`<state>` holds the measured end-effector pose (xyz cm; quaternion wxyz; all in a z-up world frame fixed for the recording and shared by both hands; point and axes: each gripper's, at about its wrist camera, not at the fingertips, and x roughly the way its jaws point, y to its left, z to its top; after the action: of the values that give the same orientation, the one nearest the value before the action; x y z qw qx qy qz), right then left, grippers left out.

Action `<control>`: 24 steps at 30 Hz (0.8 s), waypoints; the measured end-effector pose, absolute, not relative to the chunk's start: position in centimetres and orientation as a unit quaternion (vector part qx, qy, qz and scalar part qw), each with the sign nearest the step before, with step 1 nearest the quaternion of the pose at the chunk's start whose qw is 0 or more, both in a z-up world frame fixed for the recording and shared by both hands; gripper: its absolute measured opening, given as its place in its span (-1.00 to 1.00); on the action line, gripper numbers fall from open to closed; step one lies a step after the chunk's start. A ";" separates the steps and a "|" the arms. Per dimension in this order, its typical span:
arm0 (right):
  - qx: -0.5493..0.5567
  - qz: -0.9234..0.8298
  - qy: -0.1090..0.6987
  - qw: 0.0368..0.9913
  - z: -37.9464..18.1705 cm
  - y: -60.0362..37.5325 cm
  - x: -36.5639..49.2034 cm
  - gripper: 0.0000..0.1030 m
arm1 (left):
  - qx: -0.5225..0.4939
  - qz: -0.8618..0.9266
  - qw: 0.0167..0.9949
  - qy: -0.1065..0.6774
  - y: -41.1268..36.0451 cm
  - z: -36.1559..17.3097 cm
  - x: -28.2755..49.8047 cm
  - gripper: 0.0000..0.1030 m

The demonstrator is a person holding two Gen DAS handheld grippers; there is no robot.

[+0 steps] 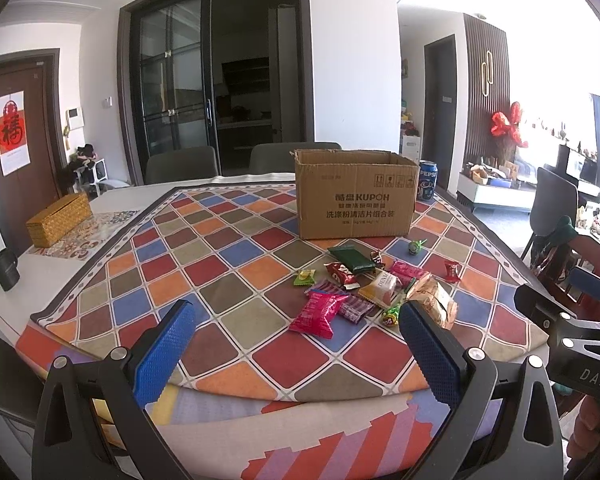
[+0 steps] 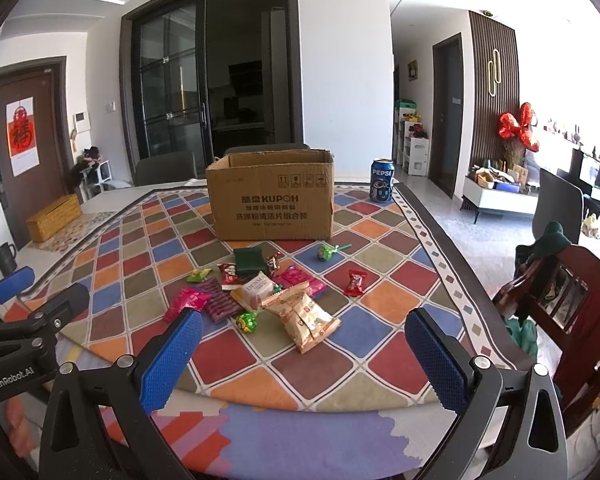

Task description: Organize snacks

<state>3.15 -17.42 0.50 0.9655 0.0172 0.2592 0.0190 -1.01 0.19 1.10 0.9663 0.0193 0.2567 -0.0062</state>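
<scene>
Several wrapped snacks lie in a loose heap on the checked tablecloth: a pink packet, a dark green bar, a tan crinkled bag, a red candy and a green lollipop. Behind the heap an open cardboard box stands upright. My left gripper hovers open near the table's front edge, short of the pink packet. My right gripper is open too, just in front of the tan bag. Neither holds anything.
A Pepsi can stands right of the box. At the left are a woven yellow box and a black mug. Grey chairs sit behind the table; a wooden chair with clothes stands at the right.
</scene>
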 end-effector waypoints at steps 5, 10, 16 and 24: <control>0.017 0.019 0.258 0.966 0.5 -17.4 3.1 0.99 | 0.019 -0.007 0.966 0.256 0.2 1.1 -1.1 1.00; 0.017 0.019 0.258 0.966 0.2 -17.5 3.1 0.99 | 0.019 -0.006 0.967 0.256 0.3 1.1 -1.1 1.00; 0.017 0.019 0.258 0.966 0.8 -17.4 3.1 0.99 | 0.019 -0.008 0.966 0.256 0.4 1.1 -1.1 1.00; 0.017 0.019 0.257 0.966 0.6 -17.4 3.0 0.99 | 0.019 -0.007 0.967 0.256 0.3 1.1 -1.2 1.00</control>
<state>3.04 -17.41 0.56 0.9660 0.0167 0.2571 0.0195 -1.15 0.34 1.12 0.9665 0.0188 0.2557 -0.0072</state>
